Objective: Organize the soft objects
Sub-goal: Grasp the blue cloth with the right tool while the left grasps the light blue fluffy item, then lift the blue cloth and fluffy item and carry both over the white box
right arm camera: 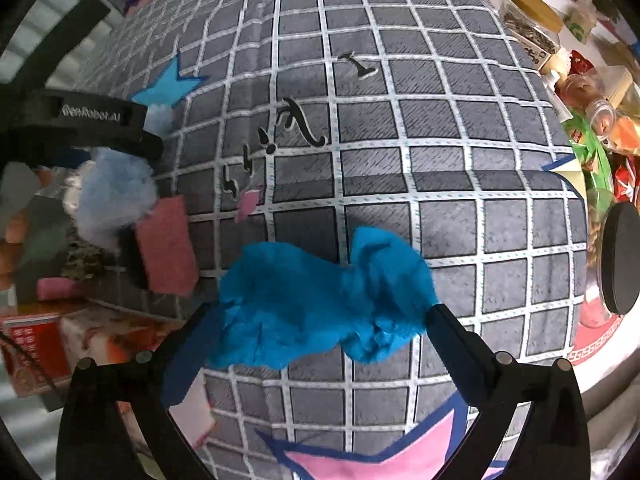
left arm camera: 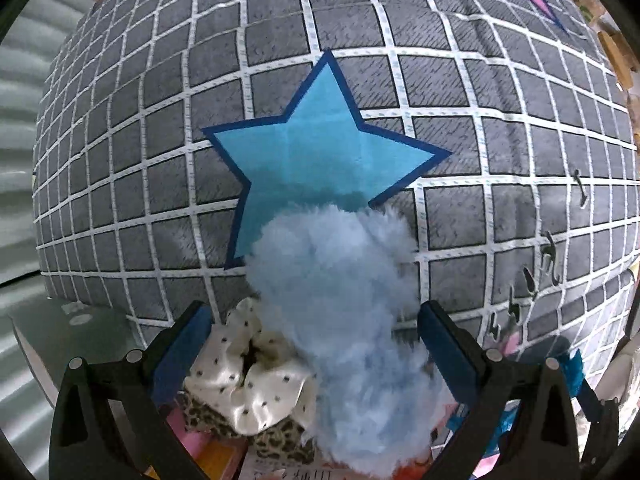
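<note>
Right gripper [right arm camera: 316, 320] jaws spread, blue cloth [right arm camera: 320, 300] loose on cushion [right arm camera: 400, 120]; left gripper [left arm camera: 316, 320] agape over fluffy toy [left arm camera: 340, 300].

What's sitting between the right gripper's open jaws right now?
A crumpled bright blue cloth lying on the grey grid-patterned cushion, seen in the right wrist view.

Both the left gripper [left arm camera: 314, 354] and right gripper [right arm camera: 314, 334] point downward, jaws spread.

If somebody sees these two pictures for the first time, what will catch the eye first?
Probably the grey checked cushion that fills both views, with a big blue star printed on it. Next, the crumpled bright blue cloth on the cushion, between the open right gripper's fingers.
</note>
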Action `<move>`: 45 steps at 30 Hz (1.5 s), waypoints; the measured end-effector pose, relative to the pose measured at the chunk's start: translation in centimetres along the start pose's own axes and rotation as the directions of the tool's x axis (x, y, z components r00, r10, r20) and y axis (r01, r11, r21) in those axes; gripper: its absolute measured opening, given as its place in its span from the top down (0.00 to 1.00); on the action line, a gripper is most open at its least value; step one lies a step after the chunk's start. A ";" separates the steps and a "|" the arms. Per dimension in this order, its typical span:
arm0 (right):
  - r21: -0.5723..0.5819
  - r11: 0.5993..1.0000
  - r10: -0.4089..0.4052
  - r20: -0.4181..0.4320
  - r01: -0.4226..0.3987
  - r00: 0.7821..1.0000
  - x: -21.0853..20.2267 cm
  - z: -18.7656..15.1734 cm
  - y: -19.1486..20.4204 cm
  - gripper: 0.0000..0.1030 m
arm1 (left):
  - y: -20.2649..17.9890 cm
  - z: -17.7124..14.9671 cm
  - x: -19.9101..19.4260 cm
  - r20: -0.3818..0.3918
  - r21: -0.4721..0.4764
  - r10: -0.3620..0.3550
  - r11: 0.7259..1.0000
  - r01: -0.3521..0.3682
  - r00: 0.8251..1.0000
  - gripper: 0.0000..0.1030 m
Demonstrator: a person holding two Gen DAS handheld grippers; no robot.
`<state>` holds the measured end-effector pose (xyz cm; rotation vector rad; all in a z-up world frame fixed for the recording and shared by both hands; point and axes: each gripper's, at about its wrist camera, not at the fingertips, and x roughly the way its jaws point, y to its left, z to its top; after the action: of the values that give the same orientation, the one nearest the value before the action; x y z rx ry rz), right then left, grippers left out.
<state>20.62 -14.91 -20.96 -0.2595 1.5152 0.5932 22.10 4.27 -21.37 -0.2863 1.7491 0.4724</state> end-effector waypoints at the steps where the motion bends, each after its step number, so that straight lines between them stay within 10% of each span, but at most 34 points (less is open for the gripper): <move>1: -0.002 1.000 -0.016 -0.004 0.016 1.000 0.6 0.1 0.5 0.00 | -0.2 0.0 0.3 0.000 0.003 0.003 1.000 -0.003 1.000 0.02; 18: 0.046 0.992 -0.112 -0.087 0.117 0.990 4.6 0.3 -0.1 0.00 | -4.1 1.3 2.1 0.013 0.078 0.004 0.997 -0.005 1.000 0.11; 22: 0.036 0.992 -0.116 -0.079 0.119 0.990 3.5 -0.1 -1.0 0.14 | -3.5 0.5 1.2 0.016 0.101 -0.043 0.994 0.041 0.999 0.51; 24: 0.019 0.993 -0.116 -0.047 0.117 0.992 2.2 -0.6 -1.3 0.44 | -4.0 -0.2 0.8 0.025 0.132 -0.021 0.991 0.018 0.999 0.72; 26: 0.006 0.997 -0.080 -0.034 0.080 0.996 1.5 -0.6 -1.5 0.68 | -3.9 -0.8 0.3 0.047 0.134 -0.025 0.991 0.019 0.999 0.74; 45: 0.020 1.000 0.022 0.105 -0.024 0.994 -8.8 -0.3 -2.6 0.69 | -0.3 -8.1 -13.6 0.386 0.102 -0.122 0.991 0.089 0.914 0.75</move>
<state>22.11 -19.00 -12.90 -0.1924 1.4243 0.6000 18.34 -0.58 -6.80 -0.2093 1.3492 0.3490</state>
